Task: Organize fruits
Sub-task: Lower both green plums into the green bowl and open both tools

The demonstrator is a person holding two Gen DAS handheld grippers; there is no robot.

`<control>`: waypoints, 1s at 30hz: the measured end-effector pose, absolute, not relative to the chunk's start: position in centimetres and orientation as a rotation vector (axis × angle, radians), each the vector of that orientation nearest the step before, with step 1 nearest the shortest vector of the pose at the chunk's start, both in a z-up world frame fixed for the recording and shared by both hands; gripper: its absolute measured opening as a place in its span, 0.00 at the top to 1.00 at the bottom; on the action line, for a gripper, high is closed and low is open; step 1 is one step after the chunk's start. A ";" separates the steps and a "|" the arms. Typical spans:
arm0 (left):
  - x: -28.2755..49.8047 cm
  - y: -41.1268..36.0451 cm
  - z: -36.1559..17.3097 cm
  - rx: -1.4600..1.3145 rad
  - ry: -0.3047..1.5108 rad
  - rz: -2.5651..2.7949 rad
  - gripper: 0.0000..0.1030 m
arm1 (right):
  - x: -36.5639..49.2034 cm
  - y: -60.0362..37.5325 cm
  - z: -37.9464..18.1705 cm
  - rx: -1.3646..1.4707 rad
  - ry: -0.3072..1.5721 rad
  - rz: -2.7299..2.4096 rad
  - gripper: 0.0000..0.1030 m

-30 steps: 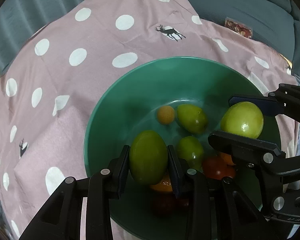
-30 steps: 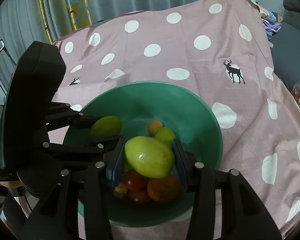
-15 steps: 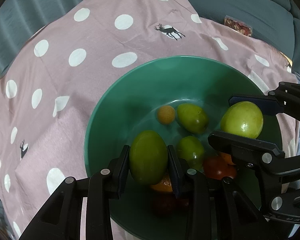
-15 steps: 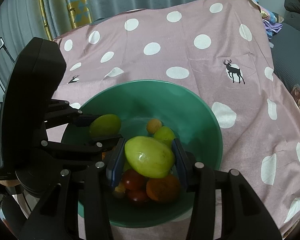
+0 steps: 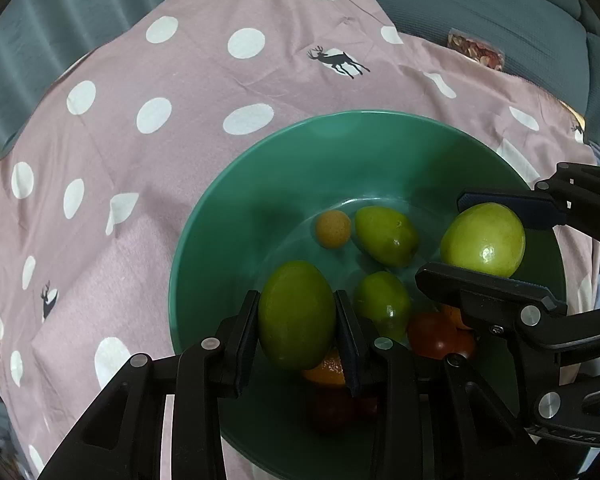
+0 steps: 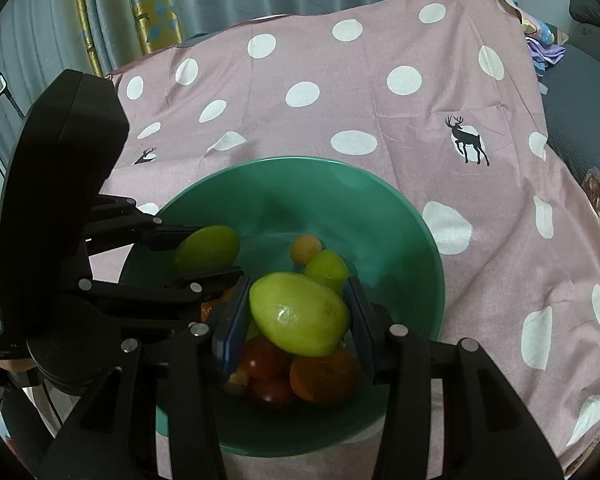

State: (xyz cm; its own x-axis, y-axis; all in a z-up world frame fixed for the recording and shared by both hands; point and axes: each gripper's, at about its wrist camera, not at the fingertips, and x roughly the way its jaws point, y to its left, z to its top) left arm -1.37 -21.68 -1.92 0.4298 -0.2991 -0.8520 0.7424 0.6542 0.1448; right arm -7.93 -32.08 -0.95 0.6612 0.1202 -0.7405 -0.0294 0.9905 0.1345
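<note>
Change since a second ago: almost none; both fruits hang over the green bowl (image 5: 228,200) as before, so neither has been placed yet.

Left tongs (image 5: 296,320): clamped on a dark green fruit (image 5: 296,316).

Right tongs (image 6: 298,314): clamped on a pale green fruit (image 6: 298,314).

Bowl, on the spotted cloth (image 6: 340,80): small green, orange and red fruits loose inside.

Writing: faint lettering on the tong bodies, unreadable; no brands.

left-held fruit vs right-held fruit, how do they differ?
The left gripper holds a darker green fruit; the right gripper holds a paler yellow-green fruit. The darker fruit points along the fingers; the paler one lies tilted across its jaws. Both are smooth ovals, clamped above the green bowl.
</note>
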 end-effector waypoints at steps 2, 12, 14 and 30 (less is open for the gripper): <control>-1.3 -21.7 -1.9 0.560 0.910 -0.694 0.65 | -8.0 -32.1 -1.0 0.117 0.846 0.086 0.54; -1.4 -21.6 -1.9 0.573 0.904 -0.685 0.65 | -7.9 -31.8 -1.0 0.107 0.852 0.086 0.54; -1.4 -21.5 -1.8 0.577 0.903 -0.684 0.65 | -7.8 -31.8 -1.0 0.106 0.855 0.085 0.54; -1.5 -21.6 -1.6 0.594 0.902 -0.674 0.65 | -8.0 -31.8 -1.2 0.107 0.864 0.083 0.54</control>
State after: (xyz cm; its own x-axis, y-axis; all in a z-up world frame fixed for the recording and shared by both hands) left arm -1.54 -21.56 -1.61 0.4472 -0.2725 -0.8519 0.7395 0.6485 0.1808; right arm -7.97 -31.82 -1.23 0.6470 0.1165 -0.7536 -0.0295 0.9913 0.1279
